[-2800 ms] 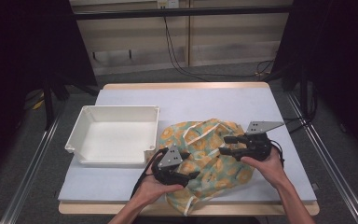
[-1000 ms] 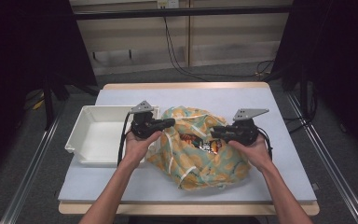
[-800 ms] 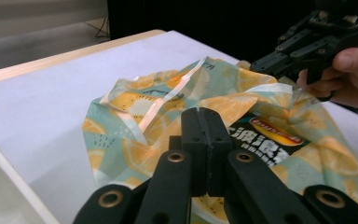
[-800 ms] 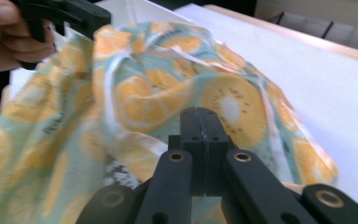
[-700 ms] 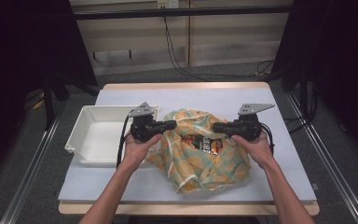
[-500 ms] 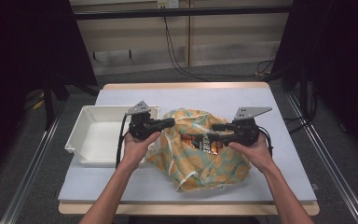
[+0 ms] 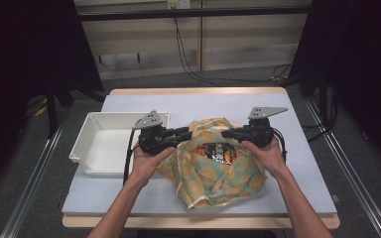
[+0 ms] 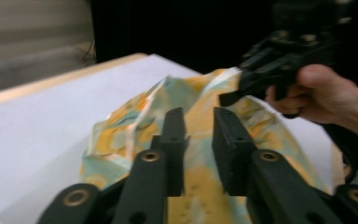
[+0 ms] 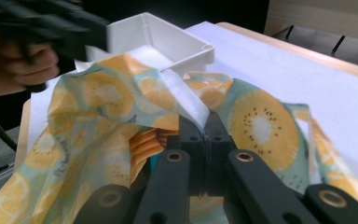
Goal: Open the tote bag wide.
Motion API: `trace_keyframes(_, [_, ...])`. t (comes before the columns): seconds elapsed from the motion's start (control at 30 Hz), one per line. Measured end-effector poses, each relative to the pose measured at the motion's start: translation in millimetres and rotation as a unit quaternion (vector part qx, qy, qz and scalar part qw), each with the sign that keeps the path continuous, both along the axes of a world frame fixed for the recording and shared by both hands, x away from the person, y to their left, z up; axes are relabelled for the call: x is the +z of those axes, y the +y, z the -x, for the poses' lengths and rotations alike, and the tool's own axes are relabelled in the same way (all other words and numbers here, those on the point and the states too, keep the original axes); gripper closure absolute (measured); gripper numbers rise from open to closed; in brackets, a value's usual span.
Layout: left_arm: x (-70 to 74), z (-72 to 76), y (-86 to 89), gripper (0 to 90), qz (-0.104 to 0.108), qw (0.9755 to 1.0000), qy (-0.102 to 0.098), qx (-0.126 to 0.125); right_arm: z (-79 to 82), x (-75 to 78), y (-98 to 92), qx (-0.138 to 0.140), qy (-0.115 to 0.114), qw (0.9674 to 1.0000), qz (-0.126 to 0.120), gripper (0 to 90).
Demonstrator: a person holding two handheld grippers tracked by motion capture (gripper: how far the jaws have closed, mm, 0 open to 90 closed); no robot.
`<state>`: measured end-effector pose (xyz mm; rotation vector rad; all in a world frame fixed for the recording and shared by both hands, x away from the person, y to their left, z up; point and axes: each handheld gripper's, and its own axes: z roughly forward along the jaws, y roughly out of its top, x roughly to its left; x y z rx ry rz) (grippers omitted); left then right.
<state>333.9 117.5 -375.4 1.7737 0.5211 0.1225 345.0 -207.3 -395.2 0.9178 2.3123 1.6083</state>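
Fruit-print fabric bag [image 7: 213,171], a soft yellow-and-teal sack patterned with orange and kiwi slices, lies slumped between two hand-held grippers on the pale lilac table [image 7: 258,106], its mouth pulled apart to show a dark, glossy snack packet [image 7: 218,151] inside. Beyond the left jaws sits the shallow white plastic tray [image 7: 104,148], just beside the bag and holding nothing that can be seen.

Compared with the high view a second ago, the bag's mouth gapes wider and the packet is plainer to see. Right gripper [image 9: 206,123] has its black jaws pressed together on a fold of the bag's rim, the cloth pinched right at the tips and draping away on both sides. Left gripper [image 8: 200,140] has just been opening: a gap now stands between its jaws, the printed cloth lies under and beyond them, and nothing is pressed between the pads.

That likely means the left side of the rim has been let go while the right side holds the bag open. By this reading, the left jaws are free to reach in for the packet, with the tray close behind them as the probable destination.
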Motion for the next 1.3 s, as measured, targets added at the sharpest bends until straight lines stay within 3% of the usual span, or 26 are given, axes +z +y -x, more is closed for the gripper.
trace_keyframes(0.07, [3.1, 12.2, -7.0, 71.7, 0.003, 0.9996, -0.013, -0.027, -3.1, 3.0, -2.4, -0.004, 0.003, 1.0, -0.002, 89.0])
trace_keyframes(0.17, [-0.2, 27.7, -26.4, 74.1, -0.032, 0.9961, -0.03, -0.077, -8.3, 5.7, -4.6, -0.006, 0.003, 1.0, -0.006, 88.9])
trace_keyframes(0.23, [-8.2, 31.5, -42.3, 72.6, -0.045, 0.9941, -0.028, -0.095, -11.1, 5.7, -5.2, -0.008, 0.004, 0.9999, -0.009, 88.5])
trace_keyframes(0.4, [-30.3, 29.5, -73.3, 62.8, -0.105, 0.9879, -0.022, -0.112, -16.6, 4.4, -5.6, -0.013, 0.009, 0.9998, -0.013, 88.4])
trace_keyframes(0.57, [-45.2, 26.6, -86.6, 53.3, -0.137, 0.983, -0.022, -0.12, -20.9, 3.4, -7.6, -0.016, 0.013, 0.9997, -0.012, 88.1])
trace_keyframes(0.6, [-48.2, 27.0, -89.0, 50.0, -0.151, 0.9801, -0.027, -0.126, -21.6, 3.4, -8.0, -0.017, 0.013, 0.9997, -0.012, 87.8])
trace_keyframes(0.67, [-51.6, 29.5, -91.9, 48.2, -0.162, 0.9781, -0.032, -0.126, -23.7, 4.2, -9.5, -0.021, 0.015, 0.9996, -0.013, 87.7])
trace_keyframes(0.7, [-52.9, 31.1, -93.2, 47.9, -0.177, 0.9746, -0.04, -0.131, -24.6, 4.6, -9.7, -0.022, 0.015, 0.9996, -0.013, 87.4])
trace_keyframes(0.8, [-56.9, 35.8, -96.5, 50.8, -0.202, 0.9682, -0.062, -0.134, -30.4, 5.9, -11.0, -0.03, 0.015, 0.9994, -0.008, 86.9])
trace_keyframes(0.87, [-58.2, 40.1, -97.1, 56.3, -0.206, 0.9666, -0.066, -0.137, -35.3, 5.7, -12.2, -0.037, 0.018, 0.9991, -0.005, 86.8])
trace_keyframes(0.9, [-59.5, 41.4, -97.1, 59.7, -0.203, 0.9668, -0.065, -0.14, -37.8, 5.6, -12.8, -0.038, 0.019, 0.9991, -0.004, 86.8])
trace_keyframes(0.93, [-60.6, 41.9, -96.8, 63.8, -0.211, 0.9654, -0.073, -0.135, -39.9, 5.6, -13.5, -0.04, 0.021, 0.999, -0.004, 86.7])
trace_keyframes(1.0, [-64.0, 40.5, -96.3, 71.1, -0.211, 0.9656, -0.063, -0.138, -43.3, 5.9, -14.1, -0.041, 0.023, 0.9989, -0.004, 86.4])
trace_keyframes(1.03, [-65.1, 39.8, -95.6, 79.6, -0.211, 0.9655, -0.062, -0.14, -44.6, 6.0, -14.0, -0.042, 0.022, 0.9989, -0.003, 86.4])
trace_keyframes(1.1, [-67.5, 39.8, -95.0, 90.0, -0.195, 0.9694, -0.046, -0.142, -47.3, 4.5, -14.3, -0.044, 0.027, 0.9987, -0.003, 86.4])
trace_keyframes(1.2, [-68.3, 42.9, -93.5, 90.0, -0.18, 0.9709, -0.03, -0.155, -56.6, -1.7, -15.8, -0.053, 0.037, 0.9979, -0.002, 85.8])
trace_keyframes(1.3, [-69.6, 48.8, -92.5, 90.0, -0.169, 0.9706, -0.017, -0.171, -72.6, -10.7, -14.2, -0.074, 0.053, 0.9957, 0.014, 84.4])
